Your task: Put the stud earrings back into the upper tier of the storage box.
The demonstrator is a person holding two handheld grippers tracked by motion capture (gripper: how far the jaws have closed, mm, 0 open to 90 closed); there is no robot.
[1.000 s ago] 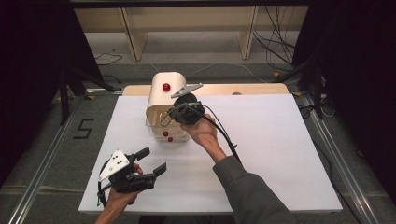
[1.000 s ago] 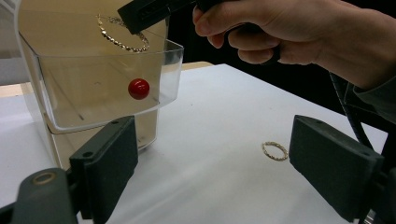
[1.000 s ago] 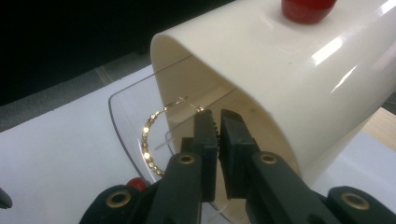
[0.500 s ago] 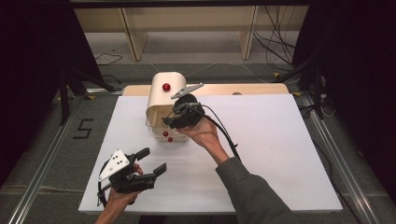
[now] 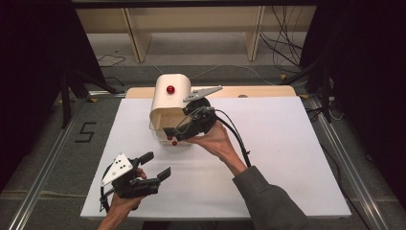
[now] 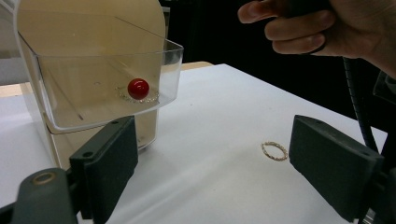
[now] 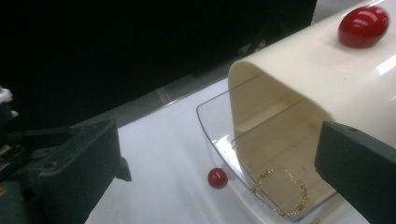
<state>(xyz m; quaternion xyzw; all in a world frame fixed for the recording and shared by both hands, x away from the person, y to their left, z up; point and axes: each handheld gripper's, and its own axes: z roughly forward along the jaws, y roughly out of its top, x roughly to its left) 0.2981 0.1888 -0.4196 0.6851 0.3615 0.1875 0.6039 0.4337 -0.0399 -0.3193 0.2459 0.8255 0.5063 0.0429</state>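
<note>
A cream cabinet (image 5: 167,98) with a red knob (image 5: 170,89) on top stands at the back of the white table. Its clear drawer (image 7: 219,135) is pulled out, has a red knob (image 7: 217,178) on its front, and holds a gold chain bracelet (image 7: 280,191). My right gripper (image 5: 179,127) hovers open just above that drawer, nothing between its jaws. My left gripper (image 5: 155,165) rests open near the front left. In the left gripper view, a second gold bracelet (image 6: 274,150) lies on the table between the left gripper's (image 6: 212,158) jaws, farther off.
The white board (image 5: 287,158) covers most of the table, with bare room at the right. A wooden strip (image 5: 258,91) runs along the back edge. Metal rails (image 5: 344,167) flank both sides, and cables (image 5: 282,43) lie on the floor behind.
My right gripper has drawn slightly back from the cabinet toward the drawer's front. The left gripper has stayed where it was.
</note>
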